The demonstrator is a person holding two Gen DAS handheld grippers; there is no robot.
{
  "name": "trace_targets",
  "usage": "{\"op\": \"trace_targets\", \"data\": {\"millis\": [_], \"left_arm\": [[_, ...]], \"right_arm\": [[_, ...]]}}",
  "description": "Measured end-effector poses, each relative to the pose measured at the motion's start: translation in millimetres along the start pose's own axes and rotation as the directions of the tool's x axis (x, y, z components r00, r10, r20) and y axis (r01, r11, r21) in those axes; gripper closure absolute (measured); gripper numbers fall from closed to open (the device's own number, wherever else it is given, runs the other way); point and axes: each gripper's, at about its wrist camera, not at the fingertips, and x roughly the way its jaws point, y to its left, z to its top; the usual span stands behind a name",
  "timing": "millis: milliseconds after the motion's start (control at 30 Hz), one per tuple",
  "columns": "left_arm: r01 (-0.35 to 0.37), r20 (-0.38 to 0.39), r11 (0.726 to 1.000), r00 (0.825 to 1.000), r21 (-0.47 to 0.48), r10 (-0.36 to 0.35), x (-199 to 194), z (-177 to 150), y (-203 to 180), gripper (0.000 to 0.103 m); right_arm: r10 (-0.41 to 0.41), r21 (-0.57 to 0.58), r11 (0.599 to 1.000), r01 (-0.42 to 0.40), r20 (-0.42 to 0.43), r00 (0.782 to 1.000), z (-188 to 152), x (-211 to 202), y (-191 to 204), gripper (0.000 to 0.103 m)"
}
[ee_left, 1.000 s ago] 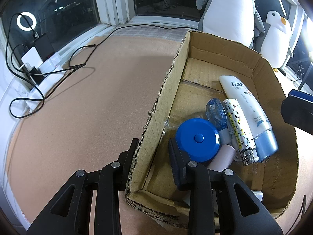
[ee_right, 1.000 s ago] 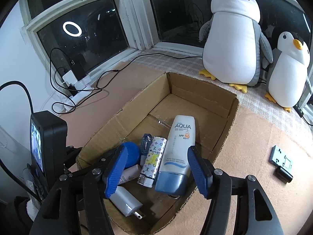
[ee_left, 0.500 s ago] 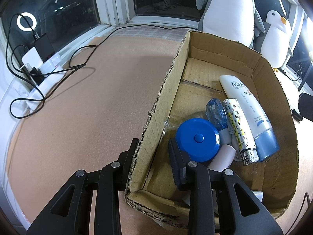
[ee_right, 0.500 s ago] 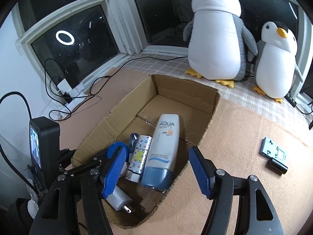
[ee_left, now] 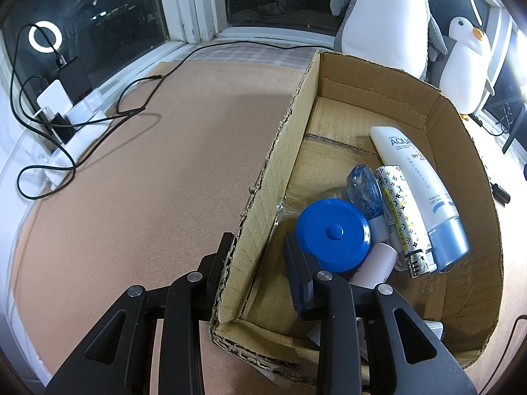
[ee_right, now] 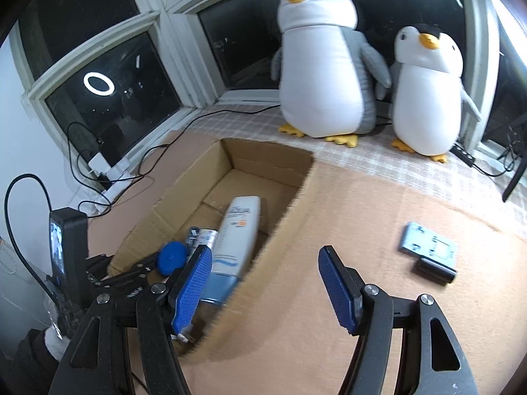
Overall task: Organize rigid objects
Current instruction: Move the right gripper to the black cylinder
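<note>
Left wrist view close above the cardboard box [ee_left: 263,177] corner, right wrist view farther back facing the penguins [ee_right: 324,65], both sharing the box interior

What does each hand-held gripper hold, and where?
Left hand-held gripper: clamps the cardboard box by its side wall near the corner. Right hand-held gripper: open, nothing held.

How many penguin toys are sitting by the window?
2. The big penguin sits on the checked cloth by the window, behind the box. The small penguin sits right beside it, nearer the right edge of the right wrist view. None looks hidden.
</note>
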Motion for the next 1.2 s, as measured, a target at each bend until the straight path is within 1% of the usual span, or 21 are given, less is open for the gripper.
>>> {"op": "trace_targets", "data": {"millis": [400,567,933,1033,1200], "left_arm": [[-0.001,0.000,1.000,1.000,0.000,0.001,0,0,0,0.074],[-0.001,0.000,1.000,1.000,0.000,0.001,0,0,0,0.074],[-0.011,-0.002,1.000,1.000,0.009,0.011,0,-1,3,0.074],[-0.011,-0.002,1.000,1.000,0.009,0.011,0,-1,3,0.074],[-0.018,-0.003,1.000,1.000,0.014,0.018,0,-1,3,0.074]], "right_arm": [[-0.065,0.034,0.997,0.064,0.008,0.998,-7,-18,-55,0.040],[-0.087,0.037,0.996,0.087,0.008,0.996,-9,-23,-71,0.040],[-0.158,0.055,0.986,0.160,-0.038,0.987,-21,-18,-123,0.040],[-0.155,0.064,0.985,0.158,-0.050,0.987,-21,-12,-136,0.040],[-0.125,0.045,0.991,0.129,-0.075,0.989,-19,1,-143,0.040]]}}
